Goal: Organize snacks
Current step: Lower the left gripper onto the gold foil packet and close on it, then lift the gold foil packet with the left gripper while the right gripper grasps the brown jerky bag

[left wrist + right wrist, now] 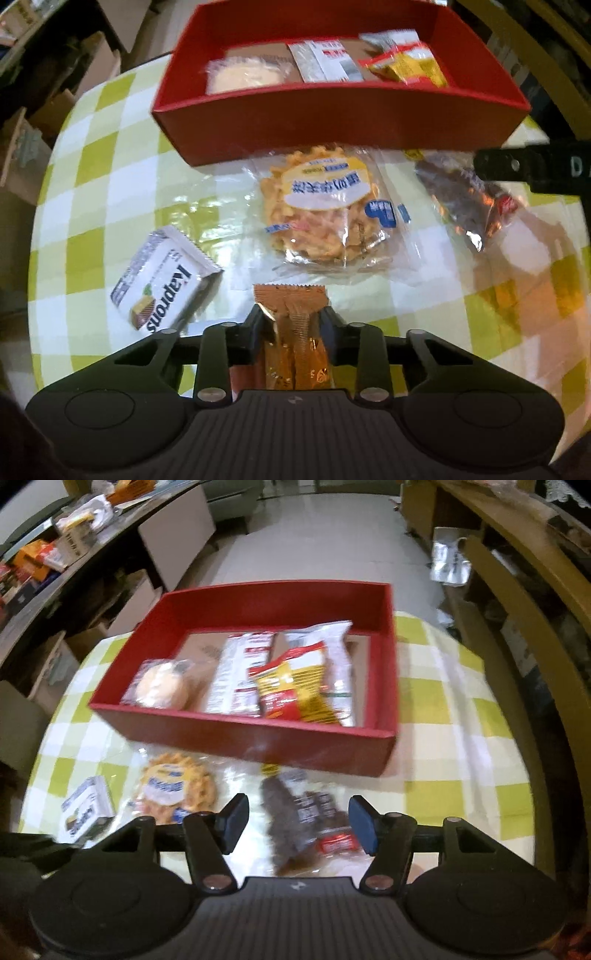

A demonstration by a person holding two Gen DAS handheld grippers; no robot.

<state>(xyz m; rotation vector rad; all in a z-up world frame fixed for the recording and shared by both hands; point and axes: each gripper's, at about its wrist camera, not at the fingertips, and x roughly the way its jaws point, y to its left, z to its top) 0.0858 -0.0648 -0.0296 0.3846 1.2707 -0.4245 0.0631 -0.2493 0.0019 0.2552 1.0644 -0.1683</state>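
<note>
My left gripper (293,319) is shut on an orange foil snack bar (291,332), its pads pressing both sides, near the front of the checked table (110,192). Beyond it lie a white Kaprons wafer pack (164,278), a round crispy cake in clear wrap (321,206) and a dark brown snack packet (461,195). A red box (332,118) at the back holds several snacks. My right gripper (299,821) stands open over the dark brown packet (295,819), which lies between its fingers, apart from the pads.
The red box (258,738) contains a round bun, a white-red packet and a yellow-red packet. A wooden chair (517,627) stands at the right of the table. Cardboard boxes and a cluttered shelf (55,554) are at the left.
</note>
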